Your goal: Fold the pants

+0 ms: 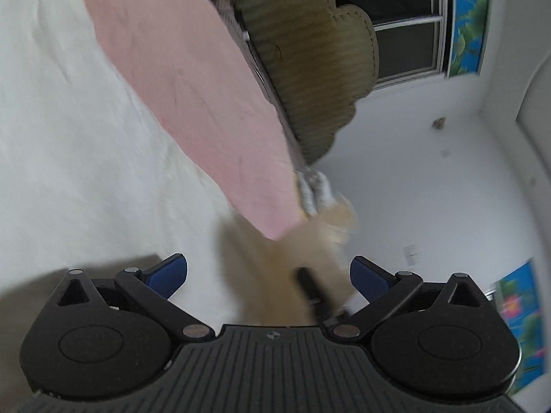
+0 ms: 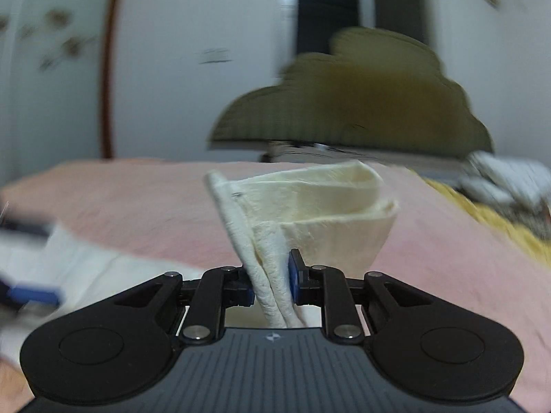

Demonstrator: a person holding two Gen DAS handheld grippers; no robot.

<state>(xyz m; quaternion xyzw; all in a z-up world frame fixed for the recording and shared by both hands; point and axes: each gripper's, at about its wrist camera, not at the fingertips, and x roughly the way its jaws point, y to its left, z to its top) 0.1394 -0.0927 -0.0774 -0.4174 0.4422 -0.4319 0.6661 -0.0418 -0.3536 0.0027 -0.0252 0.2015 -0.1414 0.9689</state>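
Observation:
The pants are cream-white fabric. In the right wrist view my right gripper (image 2: 272,278) is shut on a folded waistband edge of the pants (image 2: 310,206), which stands up in layered folds above the pink bed (image 2: 137,206). In the left wrist view the pants (image 1: 69,137) fill the left side as a wide white sheet of cloth. My left gripper (image 1: 268,273) is open and empty, its blue pads (image 1: 168,273) wide apart. The view is tilted and blurred.
An olive ribbed headboard (image 2: 361,103) stands behind the bed; it also shows in the left wrist view (image 1: 310,51). A grey-white bundle (image 2: 499,179) and yellow cloth (image 2: 482,213) lie at the right. A window (image 1: 406,17) and white walls lie beyond.

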